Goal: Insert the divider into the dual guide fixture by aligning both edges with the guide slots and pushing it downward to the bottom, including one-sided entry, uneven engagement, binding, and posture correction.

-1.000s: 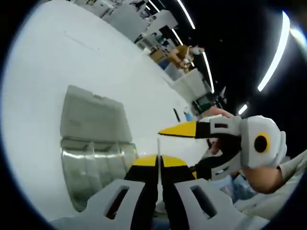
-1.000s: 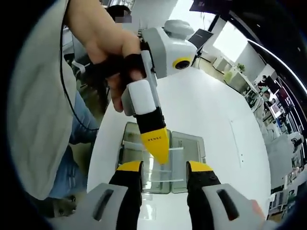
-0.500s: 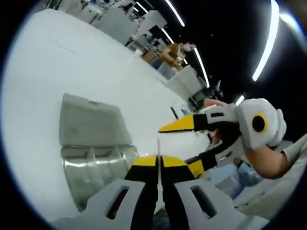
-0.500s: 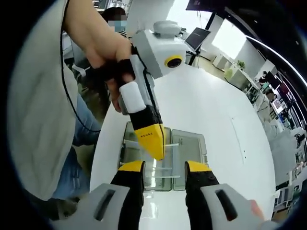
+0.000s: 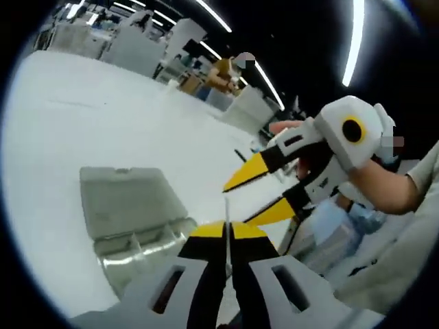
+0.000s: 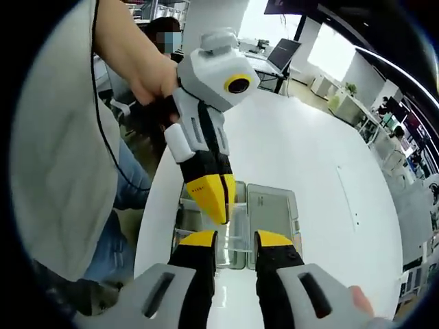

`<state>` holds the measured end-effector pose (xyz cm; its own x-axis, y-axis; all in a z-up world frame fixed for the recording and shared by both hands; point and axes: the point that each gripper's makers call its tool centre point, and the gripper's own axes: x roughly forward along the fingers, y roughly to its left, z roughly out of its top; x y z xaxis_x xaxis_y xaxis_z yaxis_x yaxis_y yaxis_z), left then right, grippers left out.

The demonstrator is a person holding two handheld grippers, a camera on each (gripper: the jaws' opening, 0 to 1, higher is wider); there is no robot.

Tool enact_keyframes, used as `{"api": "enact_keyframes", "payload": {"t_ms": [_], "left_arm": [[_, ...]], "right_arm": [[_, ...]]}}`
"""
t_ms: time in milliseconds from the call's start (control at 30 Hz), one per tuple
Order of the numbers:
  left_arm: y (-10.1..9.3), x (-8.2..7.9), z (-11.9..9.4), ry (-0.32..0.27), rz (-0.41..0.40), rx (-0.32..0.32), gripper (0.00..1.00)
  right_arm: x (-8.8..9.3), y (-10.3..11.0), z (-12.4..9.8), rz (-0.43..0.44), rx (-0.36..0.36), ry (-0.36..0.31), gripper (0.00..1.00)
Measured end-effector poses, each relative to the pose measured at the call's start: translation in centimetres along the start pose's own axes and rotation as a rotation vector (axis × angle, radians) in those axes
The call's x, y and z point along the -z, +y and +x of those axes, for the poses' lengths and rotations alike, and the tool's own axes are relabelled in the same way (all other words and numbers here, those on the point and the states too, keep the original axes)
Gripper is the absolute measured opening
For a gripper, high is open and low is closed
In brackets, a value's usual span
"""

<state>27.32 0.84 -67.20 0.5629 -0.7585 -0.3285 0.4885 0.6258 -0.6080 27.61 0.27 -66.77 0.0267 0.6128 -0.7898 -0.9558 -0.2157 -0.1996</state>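
Left gripper view: your left gripper (image 5: pixel 227 232) pinches the thin clear plastic divider (image 5: pixel 226 209) edge-on above the clear plastic lidded box (image 5: pixel 140 236) on the white desk (image 5: pixel 82 130); your right gripper (image 6: pixel 235 239) hovers beside the box, narrowly parted, empty.

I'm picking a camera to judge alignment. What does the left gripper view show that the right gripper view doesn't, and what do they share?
Left gripper view: the divider edge-on, a thin line pinched in the shut left tool, with the right tool seen side-on, jaws apart.
Right gripper view: the left tool from outside, its tip in front of the fixture, and the hand gripping it.
Shared: both tools, the clear fixture with its lid open, and the white table.
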Motion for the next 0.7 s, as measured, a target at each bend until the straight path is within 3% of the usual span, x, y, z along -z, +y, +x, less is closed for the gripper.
{"api": "enact_keyframes", "payload": {"t_ms": [700], "left_arm": [[-1.6,0.2,0.1,0.036,0.286,0.067,0.00]], "right_arm": [[-0.2,1.1,-0.7,0.040,-0.192,-0.006,0.05]]}}
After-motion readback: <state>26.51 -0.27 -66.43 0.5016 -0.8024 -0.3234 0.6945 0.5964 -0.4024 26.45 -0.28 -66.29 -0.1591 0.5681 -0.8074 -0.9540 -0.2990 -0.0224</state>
